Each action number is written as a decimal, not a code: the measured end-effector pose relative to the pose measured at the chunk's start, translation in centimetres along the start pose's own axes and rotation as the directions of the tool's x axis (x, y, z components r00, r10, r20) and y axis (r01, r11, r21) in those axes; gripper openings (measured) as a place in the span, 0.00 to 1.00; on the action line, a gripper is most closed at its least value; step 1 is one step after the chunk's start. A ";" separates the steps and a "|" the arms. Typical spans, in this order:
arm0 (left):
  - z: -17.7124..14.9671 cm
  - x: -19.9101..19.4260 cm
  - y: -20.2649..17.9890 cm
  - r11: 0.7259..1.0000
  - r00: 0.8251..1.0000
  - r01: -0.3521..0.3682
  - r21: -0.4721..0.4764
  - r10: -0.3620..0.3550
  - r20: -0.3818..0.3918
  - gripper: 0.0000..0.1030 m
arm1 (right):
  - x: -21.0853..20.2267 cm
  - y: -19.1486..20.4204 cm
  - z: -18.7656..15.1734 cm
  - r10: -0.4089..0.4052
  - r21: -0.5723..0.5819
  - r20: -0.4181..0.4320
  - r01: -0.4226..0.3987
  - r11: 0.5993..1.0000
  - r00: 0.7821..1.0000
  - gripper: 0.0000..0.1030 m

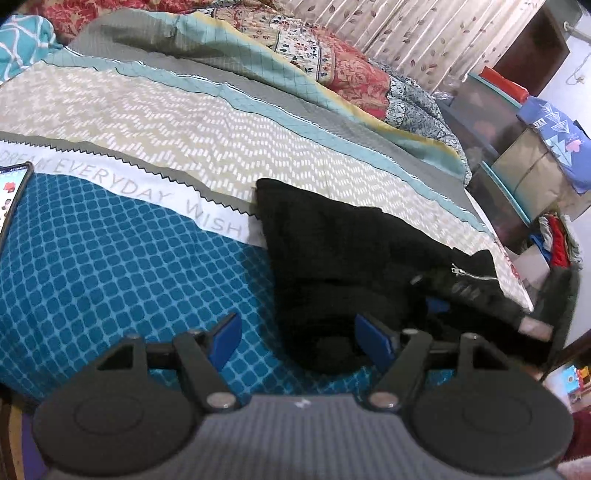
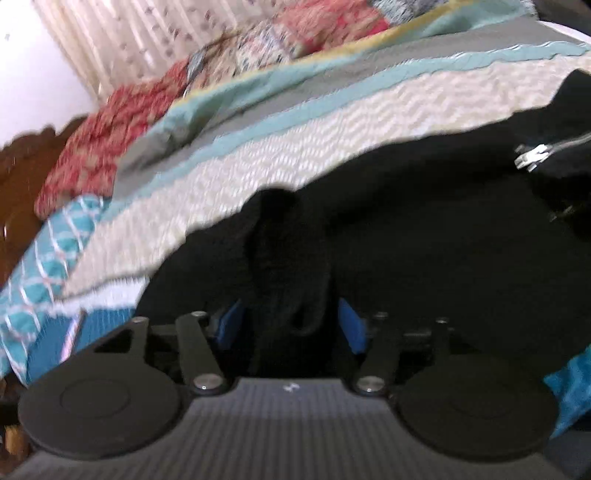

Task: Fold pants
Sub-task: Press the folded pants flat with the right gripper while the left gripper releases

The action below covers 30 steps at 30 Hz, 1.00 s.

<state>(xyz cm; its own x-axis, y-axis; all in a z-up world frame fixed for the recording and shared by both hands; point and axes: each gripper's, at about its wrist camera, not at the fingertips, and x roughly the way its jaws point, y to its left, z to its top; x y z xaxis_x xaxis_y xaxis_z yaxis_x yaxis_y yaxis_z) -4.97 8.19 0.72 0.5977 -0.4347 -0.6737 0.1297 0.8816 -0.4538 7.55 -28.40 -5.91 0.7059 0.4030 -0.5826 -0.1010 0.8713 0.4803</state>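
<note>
Lying folded on the bed, the black pants (image 1: 332,258) fill the middle and right of the left wrist view, resting partly on the teal checked bedsheet (image 1: 110,266) and partly on its beige zigzag band (image 1: 184,129). A silver zipper (image 1: 469,272) shows on the right part of the cloth. The left gripper (image 1: 297,332) hangs over the near edge of the pants with its blue pads (image 1: 227,338) spread apart; the left pad is over bare sheet, the right pad over black cloth, and nothing is pinched between them. A white strip printed with "EVERYDAY WISH" (image 1: 155,199) runs across the sheet just left of the pants. A phone (image 1: 13,192) with a lit screen lies at the left edge. Rumpled quilts (image 1: 332,62) are heaped at the far side, before a leaf-print curtain (image 1: 424,33), and shelves (image 1: 517,147) stand to the right.

From the right wrist, the picture is blurred. The pants (image 2: 424,240) cover most of the lower half, and a raised fold of black cloth (image 2: 288,258) stands between the blue pads (image 2: 352,328) of the right gripper (image 2: 291,325). The pads are parted and do not press on the fold. The zipper pull (image 2: 530,157) glints at the upper right. Beyond lie the beige band (image 2: 295,147), a red floral quilt (image 2: 110,140) and the curtain (image 2: 129,37).
</note>
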 end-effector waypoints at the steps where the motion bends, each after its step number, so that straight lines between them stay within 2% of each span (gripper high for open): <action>1: 0.0 0.0 0.0 1.000 1.000 0.000 -0.003 0.000 0.000 0.67 | -0.6 -0.2 0.3 -0.016 0.011 0.046 0.015 1.000 0.999 0.59; 3: 0.1 -0.1 0.4 1.000 1.000 0.004 -0.025 -0.004 -0.002 0.67 | -1.8 -0.4 0.9 -0.046 0.022 0.116 0.044 0.999 0.992 0.58; 5: 0.2 0.0 0.7 0.999 1.000 0.013 -0.049 -0.013 -0.005 0.67 | -2.7 -0.6 1.3 -0.050 0.007 0.159 0.050 0.999 0.986 0.54; 7: 0.2 0.1 0.7 0.998 1.000 0.014 -0.057 -0.014 -0.008 0.67 | -2.6 1.0 1.2 -0.030 -0.040 0.188 0.038 0.998 0.982 0.38; 9: 0.1 0.2 0.4 0.999 1.000 0.010 -0.053 -0.010 -0.015 0.67 | -2.8 1.9 1.1 0.009 -0.111 0.192 0.013 0.994 0.981 0.35; 12: -0.1 0.3 0.1 0.999 1.000 0.007 -0.041 -0.008 -0.027 0.67 | -2.2 2.9 0.3 0.058 -0.210 0.155 -0.025 0.977 0.986 0.34; 14: -0.3 0.4 0.0 0.999 0.999 0.003 -0.040 -0.005 -0.034 0.67 | -1.1 3.3 -0.4 0.069 -0.246 0.090 -0.045 0.968 0.994 0.35; 17: -0.6 0.7 0.3 0.999 0.999 -0.006 -0.051 0.003 -0.052 0.67 | 2.3 2.9 -1.7 0.010 -0.254 -0.053 -0.023 0.967 0.999 0.37; 25: -0.7 1.5 0.5 0.997 0.997 -0.001 -0.080 -0.005 -0.077 0.67 | 2.9 1.9 -1.5 0.026 -0.233 -0.056 -0.038 0.972 0.998 0.38; 30: -0.8 1.4 0.3 0.998 0.997 -0.007 -0.066 0.002 -0.078 0.67 | 0.8 0.9 -1.0 0.061 -0.152 -0.039 -0.066 0.986 0.997 0.42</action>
<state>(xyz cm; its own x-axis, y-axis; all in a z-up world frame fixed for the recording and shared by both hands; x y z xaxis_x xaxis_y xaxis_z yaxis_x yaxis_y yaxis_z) -4.76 7.65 -0.84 0.5346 -0.4458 -0.7180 0.0725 0.8706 -0.4866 7.34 -27.00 -6.65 0.6707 0.4655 -0.5774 -0.2525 0.8753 0.4124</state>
